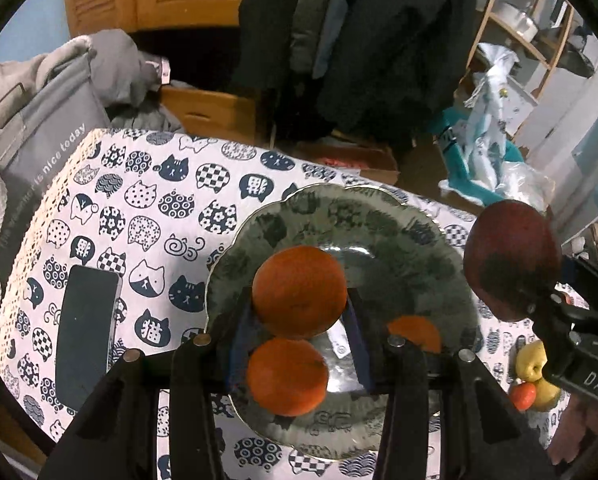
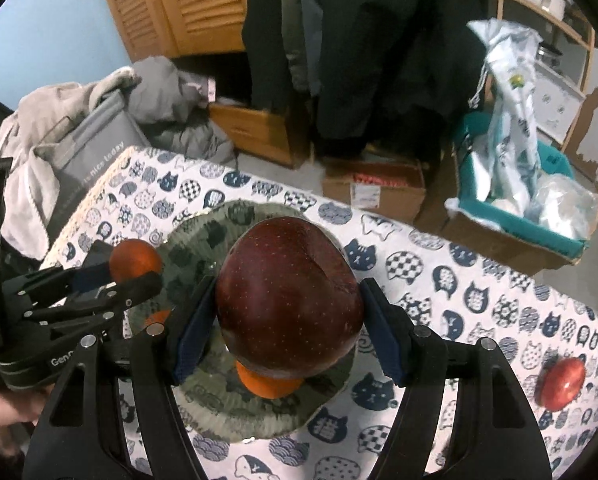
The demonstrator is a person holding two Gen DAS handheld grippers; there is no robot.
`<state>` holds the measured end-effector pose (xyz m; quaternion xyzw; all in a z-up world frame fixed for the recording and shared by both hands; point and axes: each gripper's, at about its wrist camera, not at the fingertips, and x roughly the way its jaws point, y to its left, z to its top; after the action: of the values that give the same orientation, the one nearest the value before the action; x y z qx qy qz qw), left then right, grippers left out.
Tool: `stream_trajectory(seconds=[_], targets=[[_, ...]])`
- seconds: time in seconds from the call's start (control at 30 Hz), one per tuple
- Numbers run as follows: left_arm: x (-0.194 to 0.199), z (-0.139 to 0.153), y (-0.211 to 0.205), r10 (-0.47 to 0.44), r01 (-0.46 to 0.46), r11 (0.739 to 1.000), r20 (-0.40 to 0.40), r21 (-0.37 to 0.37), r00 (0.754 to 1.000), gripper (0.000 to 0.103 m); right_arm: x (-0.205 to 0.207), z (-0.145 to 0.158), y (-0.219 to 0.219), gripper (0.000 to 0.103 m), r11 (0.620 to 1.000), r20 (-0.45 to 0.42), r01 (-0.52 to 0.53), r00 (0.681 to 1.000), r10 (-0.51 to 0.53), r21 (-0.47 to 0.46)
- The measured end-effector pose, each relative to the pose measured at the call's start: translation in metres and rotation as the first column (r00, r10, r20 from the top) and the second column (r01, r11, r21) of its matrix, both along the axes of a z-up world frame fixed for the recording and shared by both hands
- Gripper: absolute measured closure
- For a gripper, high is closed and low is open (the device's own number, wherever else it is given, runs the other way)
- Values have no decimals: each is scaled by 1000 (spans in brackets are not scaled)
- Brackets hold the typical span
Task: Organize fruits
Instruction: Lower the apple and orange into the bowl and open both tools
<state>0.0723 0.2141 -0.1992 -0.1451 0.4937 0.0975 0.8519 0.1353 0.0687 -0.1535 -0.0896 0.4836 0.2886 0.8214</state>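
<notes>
Over the plate [image 1: 415, 240] at the middle of the worktop [image 1: 147, 208], both grippers hang loaded. The left gripper [image 1: 299, 308] is closed on an orange [image 1: 299, 290], pads pressing its two sides; in the right wrist view the same gripper [image 2: 111, 280] and fruit [image 2: 135, 259] stand above the plate's left rim. The right gripper [image 2: 287, 316] is clamped on a dark red apple [image 2: 289, 296], jaws set fairly wide to take it, blue pads against both flanks. From the left wrist view that apple [image 1: 511, 260] sits at the plate's right rim.

On the plate lie two more oranges: one [image 1: 286, 376] just below the held one, a second [image 1: 415, 332] toward the right, partly hidden by a finger.

Near the worktop's right edge rest a small red fruit [image 2: 561, 382], and, seen by the left wrist camera, a yellow fruit [image 1: 531, 362] with a small orange-red one [image 1: 522, 395] touching it. A dark phone [image 1: 85, 336] lies flat near the left edge, apart from the plate. The cloth bears a cat print. A grey bag [image 1: 39, 136] stands just beyond the far left corner.
</notes>
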Motion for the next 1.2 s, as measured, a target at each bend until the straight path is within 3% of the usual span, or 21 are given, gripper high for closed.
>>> stream_trajectory(seconds=[0.4, 0.83, 0.93, 1.0, 1.2], targets=[[14, -39, 14, 32, -35, 999, -94, -28, 995, 58, 14, -41, 11, 32, 998, -75, -11, 997, 7, -62], [19, -60, 17, 30, -40, 998, -170, -53, 985, 58, 19, -57, 17, 32, 997, -109, -24, 994, 17, -71], [19, -60, 15, 24, -32, 999, -169, -44, 985, 51, 19, -59, 19, 32, 997, -117, -28, 993, 20, -67], [19, -57, 15, 25, -31, 999, -157, -33, 987, 33, 20, -60, 20, 32, 998, -123, -29, 992, 21, -63], [17, -49, 19, 41, -45, 999, -139, -27, 989, 32, 23, -65, 25, 31, 998, -152, -37, 988, 29, -54]])
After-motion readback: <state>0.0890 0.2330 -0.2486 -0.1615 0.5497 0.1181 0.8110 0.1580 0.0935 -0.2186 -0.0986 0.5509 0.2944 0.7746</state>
